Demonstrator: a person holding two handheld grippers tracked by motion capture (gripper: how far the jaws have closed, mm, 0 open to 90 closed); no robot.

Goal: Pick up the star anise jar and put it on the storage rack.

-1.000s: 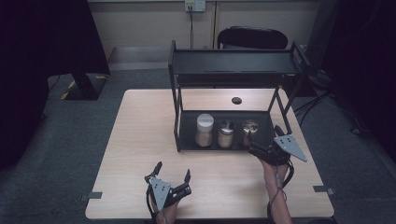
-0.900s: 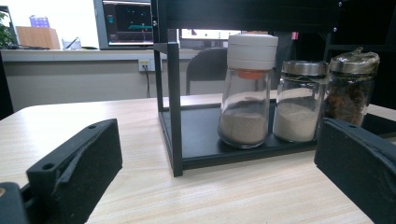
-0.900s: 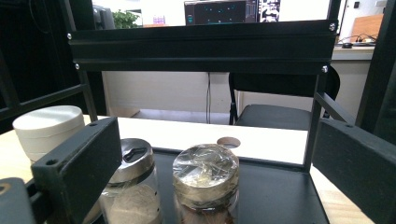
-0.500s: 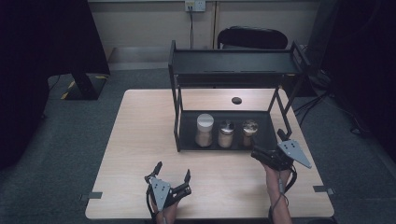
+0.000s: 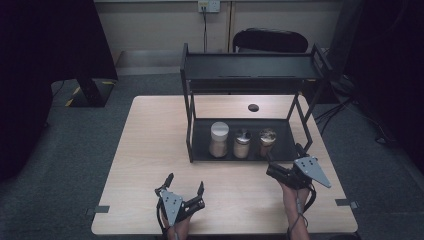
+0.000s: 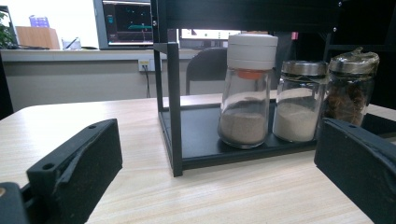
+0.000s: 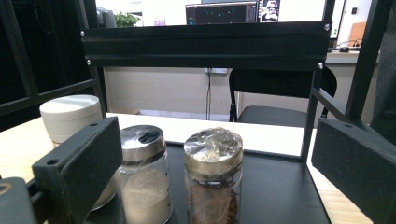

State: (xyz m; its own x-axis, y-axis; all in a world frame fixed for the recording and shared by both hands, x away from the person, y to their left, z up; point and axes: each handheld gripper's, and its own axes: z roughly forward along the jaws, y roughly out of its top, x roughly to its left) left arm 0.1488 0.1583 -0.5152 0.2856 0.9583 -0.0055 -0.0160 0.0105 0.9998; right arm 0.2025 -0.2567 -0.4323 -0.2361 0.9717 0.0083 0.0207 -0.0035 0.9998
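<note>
A black two-tier rack (image 5: pixel 250 70) stands at the middle back of the wooden table (image 5: pixel 150 150). On its lower shelf, left to right, are a white-lidded jar of tan powder (image 5: pixel 219 139), a metal-lidded jar of pale powder (image 5: pixel 242 143) and a film-covered jar of brown pieces (image 5: pixel 267 141). My right gripper (image 5: pixel 284 159) is open just in front of the rack's right end, facing the two right jars (image 7: pixel 214 177), with nothing between its jaws. My left gripper (image 5: pixel 185 181) is open and low near the table's front edge, looking at the white-lidded jar (image 6: pixel 246 93) from a distance.
A small dark disc (image 5: pixel 253 107) lies on the table behind the rack. A black chair (image 5: pixel 270 40) stands beyond the far edge. The rack's upright posts (image 6: pixel 173 107) frame the shelf opening. Bare tabletop spreads left of the rack.
My right gripper has drawn back from the rack's lower shelf toward the table's front, still open. The left gripper and the jars have not moved.
</note>
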